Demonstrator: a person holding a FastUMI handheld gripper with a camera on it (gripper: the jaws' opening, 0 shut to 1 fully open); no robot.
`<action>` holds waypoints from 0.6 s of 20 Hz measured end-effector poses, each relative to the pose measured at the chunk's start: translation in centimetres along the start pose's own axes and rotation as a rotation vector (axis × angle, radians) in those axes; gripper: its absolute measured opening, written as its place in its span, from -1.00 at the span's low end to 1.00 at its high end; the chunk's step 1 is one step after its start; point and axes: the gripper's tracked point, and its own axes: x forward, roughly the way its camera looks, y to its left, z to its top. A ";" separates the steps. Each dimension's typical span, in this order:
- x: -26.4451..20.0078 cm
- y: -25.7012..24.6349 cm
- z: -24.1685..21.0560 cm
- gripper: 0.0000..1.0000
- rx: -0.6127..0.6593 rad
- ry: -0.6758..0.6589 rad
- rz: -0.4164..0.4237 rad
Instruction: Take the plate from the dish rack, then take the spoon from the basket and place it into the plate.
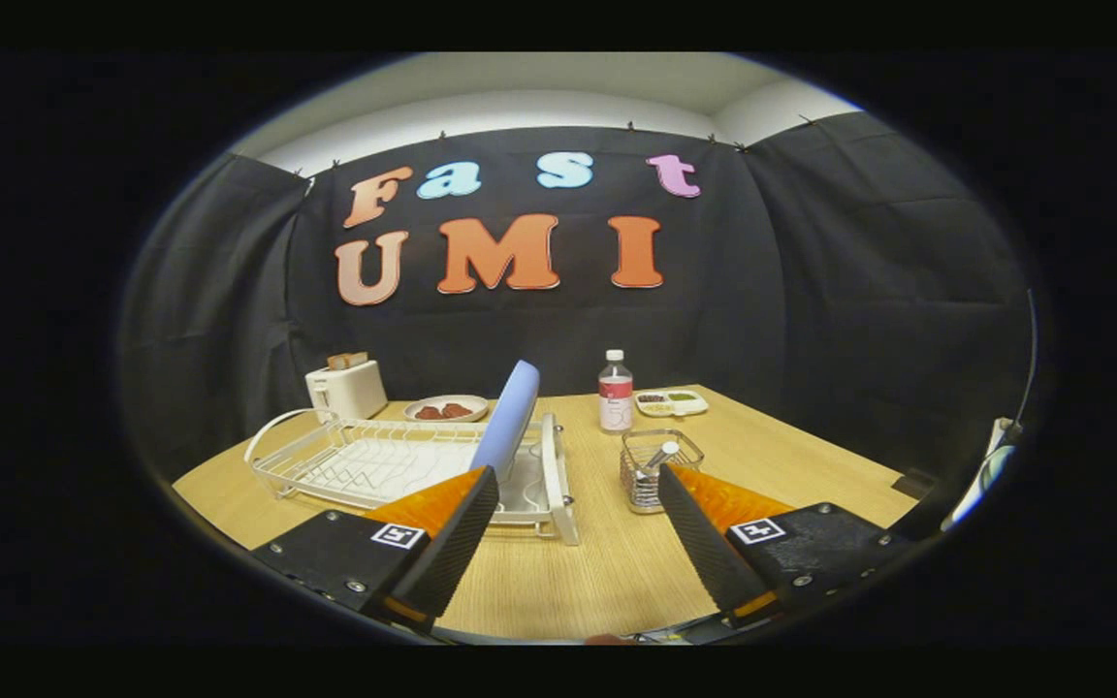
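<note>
Gripper view confirms that I have no task step completed. The gripper point(578, 485) is spread wide and holds nothing; bare table point(811, 456) lies between the fingers. The plate point(507, 417) stands on edge in the dish rack point(345, 460), just beyond my left finger. The spoon point(663, 454) sits upright in the wire basket point(651, 475), just beyond my right finger. Remaining, by my estimate: lift the plate out, set it down, then transfer the spoon. Surroundings: a bottle point(615, 393) stands behind the basket, a small tray point(672, 401) beside it, a toaster point(347, 386) and a dish of food point(446, 408) behind the rack. Rack wires may snag the plate.
</note>
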 end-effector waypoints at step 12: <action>0.3 0.0 -0.4 0.97 0.008 0.019 -0.006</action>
